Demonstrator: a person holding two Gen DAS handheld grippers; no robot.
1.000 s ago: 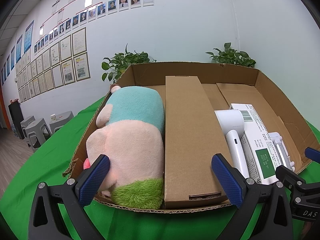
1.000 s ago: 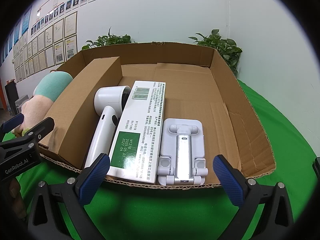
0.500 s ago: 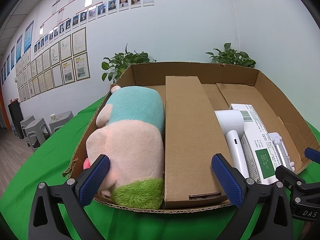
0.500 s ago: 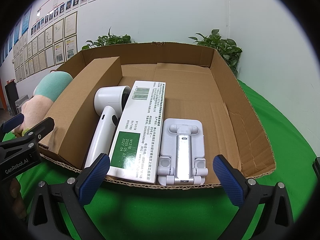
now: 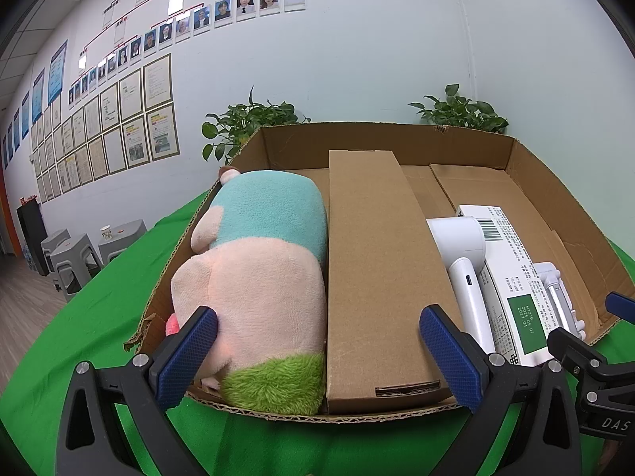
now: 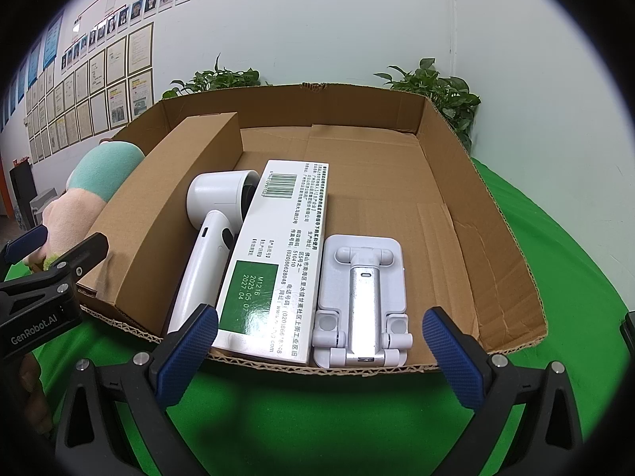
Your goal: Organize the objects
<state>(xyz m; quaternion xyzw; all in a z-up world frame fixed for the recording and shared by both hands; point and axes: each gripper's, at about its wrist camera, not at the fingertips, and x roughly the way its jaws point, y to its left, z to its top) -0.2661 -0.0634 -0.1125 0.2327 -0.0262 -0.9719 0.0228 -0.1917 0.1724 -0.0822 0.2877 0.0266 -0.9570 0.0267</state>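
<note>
An open cardboard tray box (image 5: 397, 141) (image 6: 444, 142) lies on the green table. Inside, left to right, lie a pink, teal and green plush toy (image 5: 258, 261) (image 6: 95, 182), a long brown carton (image 5: 373, 269) (image 6: 166, 206), a white handheld dryer (image 5: 464, 261) (image 6: 210, 238), a white and green printed box (image 5: 512, 277) (image 6: 278, 254) and a white folding phone stand (image 6: 361, 297) (image 5: 555, 297). My left gripper (image 5: 317, 357) is open and empty just before the box's near edge, facing the plush and carton. My right gripper (image 6: 317, 357) is open and empty before the printed box and stand.
The green cloth (image 5: 99, 317) (image 6: 575, 277) covers the table around the box. Potted plants (image 5: 250, 123) (image 6: 436, 87) stand behind it against the white wall. Grey stools (image 5: 75, 246) stand at the far left. The box's right part (image 6: 397, 182) holds nothing.
</note>
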